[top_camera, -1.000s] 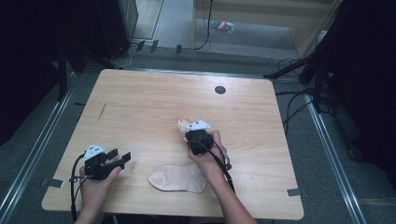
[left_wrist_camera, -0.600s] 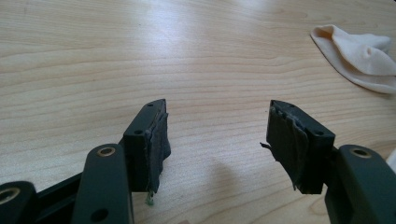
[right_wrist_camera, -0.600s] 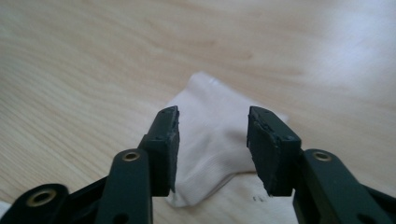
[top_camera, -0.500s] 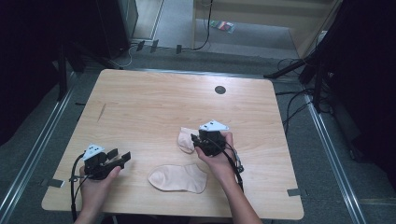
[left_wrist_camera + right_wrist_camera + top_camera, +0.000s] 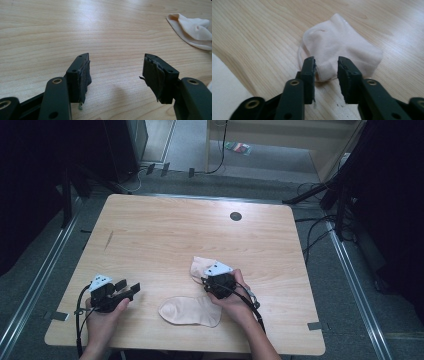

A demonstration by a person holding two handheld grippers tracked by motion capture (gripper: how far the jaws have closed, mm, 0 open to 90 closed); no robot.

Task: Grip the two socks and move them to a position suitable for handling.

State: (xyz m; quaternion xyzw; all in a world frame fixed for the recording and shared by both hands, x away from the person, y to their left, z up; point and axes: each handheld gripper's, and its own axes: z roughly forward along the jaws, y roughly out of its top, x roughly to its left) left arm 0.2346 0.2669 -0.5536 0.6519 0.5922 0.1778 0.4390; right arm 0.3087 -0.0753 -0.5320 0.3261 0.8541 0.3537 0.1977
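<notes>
- Wooden table [image 5: 165, 227]: two pale socks on the near half, lying close together, whether touching or just apart not clear from above.
- Flat sock [image 5: 190, 310]: spread out smooth near the front edge, between the two hands; edge also seen at lower left of the right gripper view [image 5: 224, 87] and at upper right of the left gripper view [image 5: 192, 31]. Judged as already laid out, nothing gripping it.
- Crumpled sock [image 5: 342, 47]: bunched, cuff edge toward the camera in the right gripper view; from above [image 5: 201, 268] lying just beyond the flat sock, partly under the tool.
- Right gripper [image 5: 325, 68]: low at the cuff of the crumpled sock, jaws narrowly parted with the ribbed cuff edge standing between the pads; fabric at or very near both pads, but a gap visible, so not clamped tight. From above [image 5: 218, 281] resting over the sock's near end.
- Left gripper [image 5: 116, 72]: jaws spread wide over bare wood, nothing between them; from above [image 5: 114, 292] parked near the left front of the table, well apart from both socks.
- Progress, as a judgement: pairing or laying out of the socks about midway. One sock flat and placed; second sock neither flattened nor set on or beside its mate.
- Remaining, as a judgement: firm grip on the cuff, pull to straighten, alignment with the flat sock; left tool available to pin or take the other end.
</notes>
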